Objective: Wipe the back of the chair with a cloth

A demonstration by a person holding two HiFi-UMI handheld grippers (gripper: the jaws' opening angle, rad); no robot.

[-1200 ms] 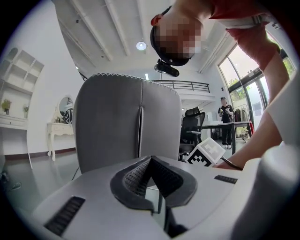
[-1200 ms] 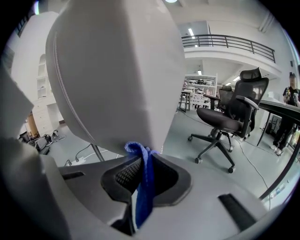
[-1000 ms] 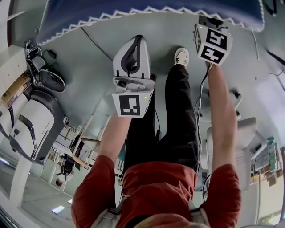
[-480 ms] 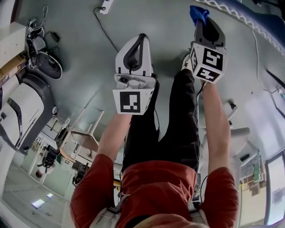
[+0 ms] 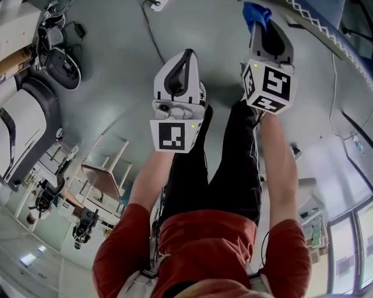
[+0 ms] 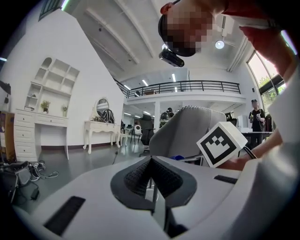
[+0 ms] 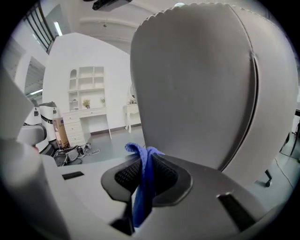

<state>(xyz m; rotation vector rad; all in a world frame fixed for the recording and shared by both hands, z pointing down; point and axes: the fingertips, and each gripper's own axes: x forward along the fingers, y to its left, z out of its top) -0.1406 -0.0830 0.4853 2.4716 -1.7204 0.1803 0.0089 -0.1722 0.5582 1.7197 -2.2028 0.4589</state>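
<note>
The chair back (image 7: 197, 84) is a tall grey shell with a scalloped top edge, and it fills the right gripper view just beyond the jaws. In the head view only its trimmed edge (image 5: 326, 29) shows, at the top right. My right gripper (image 7: 146, 164) is shut on a blue cloth (image 7: 143, 183), whose bunched end sticks up between the pads, a short way off the chair back. The head view shows the right gripper (image 5: 263, 24) with the blue cloth (image 5: 256, 13) at its tip. My left gripper (image 5: 185, 58) hangs to its left, jaws shut on nothing (image 6: 151, 176).
A power strip with its cable (image 5: 154, 4) lies on the grey floor ahead. A wooden stool (image 5: 105, 174) and a white machine (image 5: 23, 128) stand to the left. The left gripper view shows a white dressing table (image 6: 101, 129), a shelf cabinet (image 6: 47, 89) and a distant person (image 6: 257, 117).
The head view has swung, so the chair's edge has slid from the top of the picture to the top right corner. The right gripper's jaws and the cloth have come into sight.
</note>
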